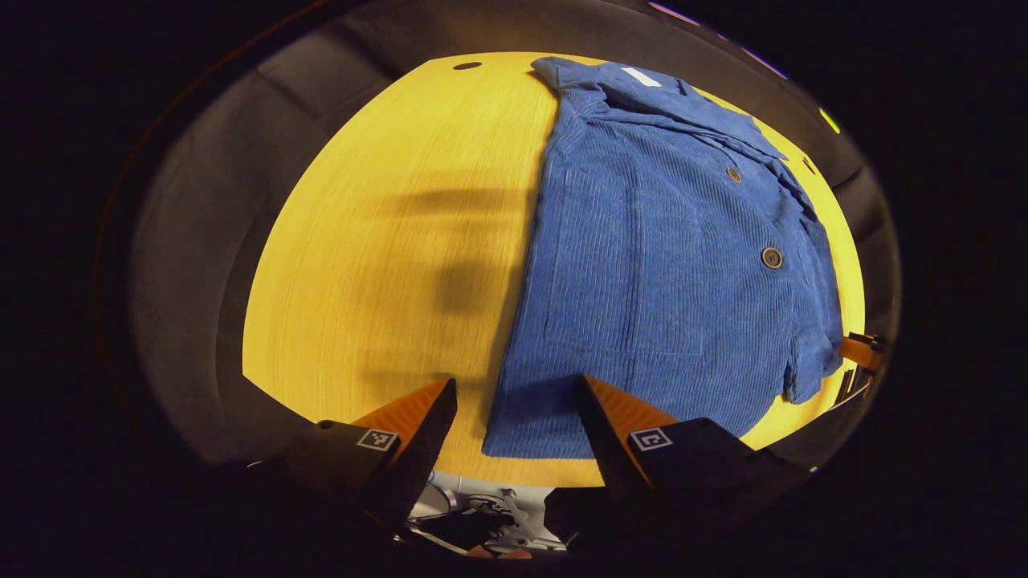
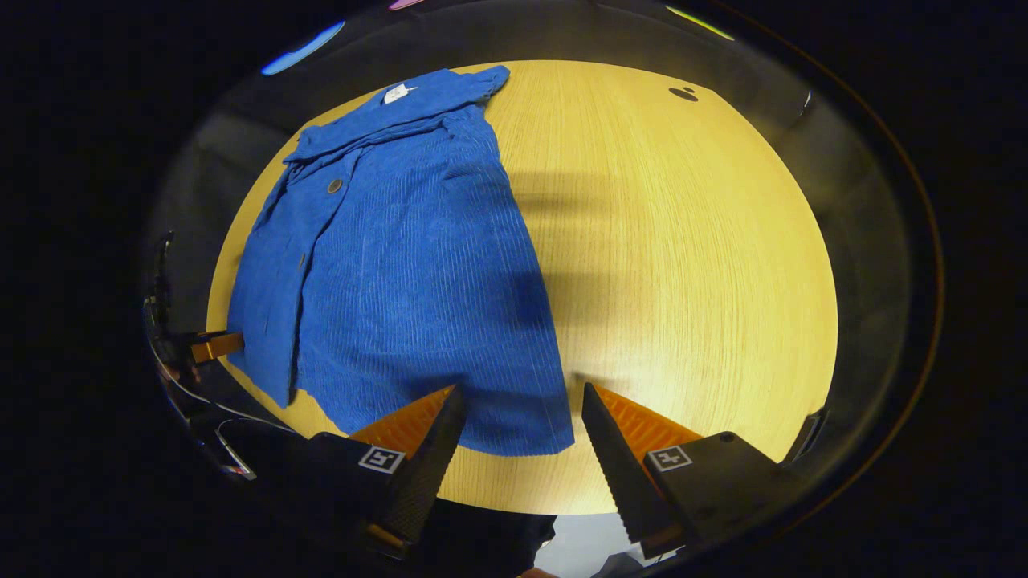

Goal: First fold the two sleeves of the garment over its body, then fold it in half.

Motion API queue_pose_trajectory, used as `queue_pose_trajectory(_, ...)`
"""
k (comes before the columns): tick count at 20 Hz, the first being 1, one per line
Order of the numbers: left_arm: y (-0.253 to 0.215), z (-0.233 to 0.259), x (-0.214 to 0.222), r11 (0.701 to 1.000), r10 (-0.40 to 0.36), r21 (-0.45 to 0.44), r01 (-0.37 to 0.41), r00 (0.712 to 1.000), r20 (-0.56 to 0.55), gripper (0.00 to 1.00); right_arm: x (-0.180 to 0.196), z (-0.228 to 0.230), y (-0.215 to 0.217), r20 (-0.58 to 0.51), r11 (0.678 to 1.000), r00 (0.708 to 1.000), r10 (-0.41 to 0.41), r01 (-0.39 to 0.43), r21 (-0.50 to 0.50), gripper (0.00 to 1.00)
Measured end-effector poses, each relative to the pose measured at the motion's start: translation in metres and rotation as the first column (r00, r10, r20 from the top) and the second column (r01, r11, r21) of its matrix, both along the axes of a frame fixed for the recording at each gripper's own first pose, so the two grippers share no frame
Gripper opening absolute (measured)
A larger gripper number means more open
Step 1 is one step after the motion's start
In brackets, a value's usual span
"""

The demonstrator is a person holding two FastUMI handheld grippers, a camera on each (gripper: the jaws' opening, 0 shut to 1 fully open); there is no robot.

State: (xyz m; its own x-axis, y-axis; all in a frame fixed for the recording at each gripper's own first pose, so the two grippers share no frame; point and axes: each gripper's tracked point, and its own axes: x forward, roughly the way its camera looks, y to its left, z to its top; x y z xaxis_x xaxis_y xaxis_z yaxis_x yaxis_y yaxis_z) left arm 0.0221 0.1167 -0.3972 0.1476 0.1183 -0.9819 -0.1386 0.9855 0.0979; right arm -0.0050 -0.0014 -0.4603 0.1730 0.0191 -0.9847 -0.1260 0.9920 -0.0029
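Garment: we see a blue corduroy shirt [image 1: 658,265] lying flat on the round wooden table [image 1: 385,241], collar toward the far edge and hem toward the near edge. In the right gripper view the same shirt [image 2: 401,265] covers the left part of the table [image 2: 683,257].

Shape of the garment: both long sides look folded inward, so it forms a narrow panel — wider at the hem than at the collar. We cannot tell for sure how the sleeves lie beneath the folds.

Details: a white label [image 1: 641,76] sits at the collar, and two dark buttons [image 1: 771,257] show along the front placket in the left gripper view.

Left gripper: the left gripper [image 1: 518,417] hangs above the near edge of the table, its fingers spread apart with nothing between them; the hem's corner shows in the gap, below and not touched as far as we can judge.

Right gripper: the right gripper [image 2: 518,421] is likewise released — fingers wide apart, empty, over the hem's other corner near the table's edge.

Other gripper seen afar: in the left gripper view a small part of the right one shows at the right rim, just beside the shirt; too little of it shows to tell more.

Table: shadows fall across the bare wood beside the shirt.
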Motion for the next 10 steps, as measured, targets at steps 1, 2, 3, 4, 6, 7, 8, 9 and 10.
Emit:
queue_pose_trajectory(1,0.0,0.0,0.002,1.0,-0.006,0.003,0.006,1.0,-0.003,0.87,0.001,-0.003,0.0,-0.008,1.0,1.0,-0.002,0.002,-0.008,0.94)
queue_pose_trajectory(2,-0.001,0.0,0.003,1.0,-0.008,0.005,0.009,1.0,-0.007,0.87,0.002,-0.005,0.0,-0.013,1.0,1.0,-0.002,0.002,-0.013,0.94)
queue_pose_trajectory(3,-0.002,0.0,0.003,1.0,-0.012,0.0,0.012,1.0,-0.01,0.87,-0.001,-0.007,-0.002,-0.024,1.0,1.0,-0.001,0.0,-0.024,0.94)
queue_pose_trajectory(4,-0.003,0.0,0.003,1.0,-0.012,0.001,0.012,1.0,-0.016,0.87,-0.003,-0.01,-0.003,-0.034,0.999,0.999,0.0,-0.001,-0.035,0.94)
queue_pose_trajectory(6,-0.003,-0.001,0.004,1.0,-0.014,0.001,0.014,1.0,-0.025,0.85,-0.008,-0.016,-0.006,-0.064,0.998,0.998,0.001,-0.004,-0.058,0.94)
queue_pose_trajectory(7,-0.003,0.0,0.004,1.0,-0.01,-0.003,0.01,1.0,-0.029,0.82,-0.005,-0.018,-0.005,-0.051,0.998,0.999,0.004,-0.008,-0.064,0.94)
queue_pose_trajectory(8,-0.004,-0.001,0.004,1.0,-0.007,-0.01,0.007,1.0,-0.028,0.85,-0.008,-0.018,-0.006,-0.06,0.997,0.998,0.007,-0.011,-0.073,0.84)
queue_pose_trajectory(9,-0.003,-0.001,0.004,1.0,-0.006,-0.021,0.005,1.0,-0.028,0.85,-0.007,-0.015,-0.005,-0.06,0.997,0.998,0.011,-0.016,-0.079,0.93)
queue_pose_trajectory(10,-0.004,-0.002,0.004,0.999,-0.004,-0.035,0.003,1.0,-0.028,0.85,-0.008,-0.018,-0.006,-0.066,0.996,0.998,0.014,-0.02,-0.084,0.94)
